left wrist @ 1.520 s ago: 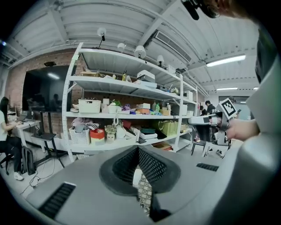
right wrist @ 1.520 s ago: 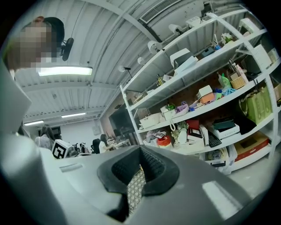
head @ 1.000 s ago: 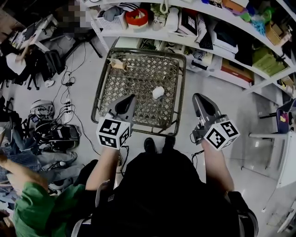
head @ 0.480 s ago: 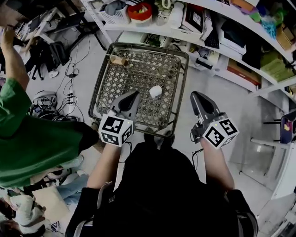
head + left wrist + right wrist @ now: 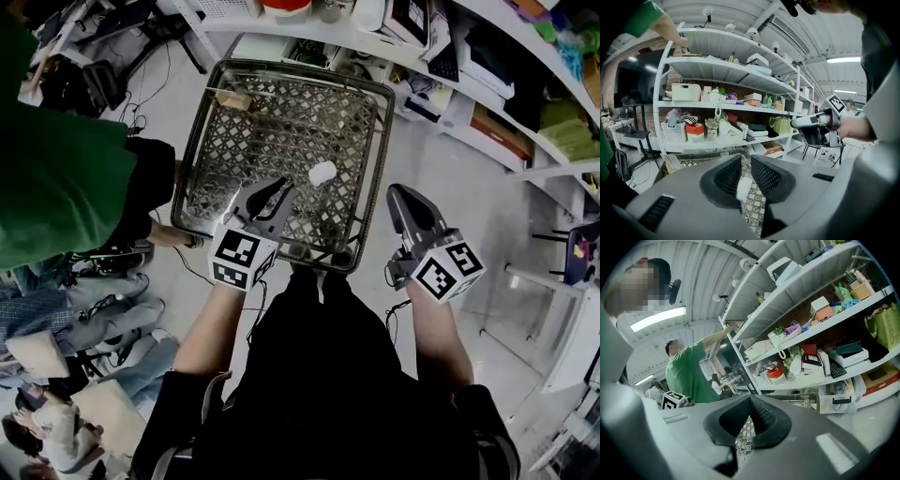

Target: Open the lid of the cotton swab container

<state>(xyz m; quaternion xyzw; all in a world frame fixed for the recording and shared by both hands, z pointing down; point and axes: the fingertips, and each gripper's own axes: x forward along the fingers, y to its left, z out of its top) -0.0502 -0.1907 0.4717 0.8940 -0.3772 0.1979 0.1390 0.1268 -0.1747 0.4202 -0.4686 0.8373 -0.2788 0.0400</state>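
A small white cotton swab container (image 5: 322, 172) lies on the mesh floor of a wire basket (image 5: 380, 141) in the head view. My left gripper (image 5: 275, 188) reaches over the basket's near rim, a short way left of and nearer than the container. Its jaws are opening, with a narrow gap and nothing between them. Through that gap in the left gripper view (image 5: 746, 158) the white container (image 5: 743, 187) shows further off. My right gripper (image 5: 397, 193) hangs outside the basket's right side, shut and empty, its tips touching (image 5: 749, 397).
A person in a green shirt (image 5: 56, 159) stands close against the basket's left side. Loaded shelves (image 5: 487, 84) run behind and to the right. A small tan block (image 5: 234, 99) lies in the basket's far left corner. Cables and bags litter the floor at left.
The person in green has stepped in beside the basket. My left gripper has moved forward over the near rim and its jaws have parted slightly. The right gripper has barely moved.
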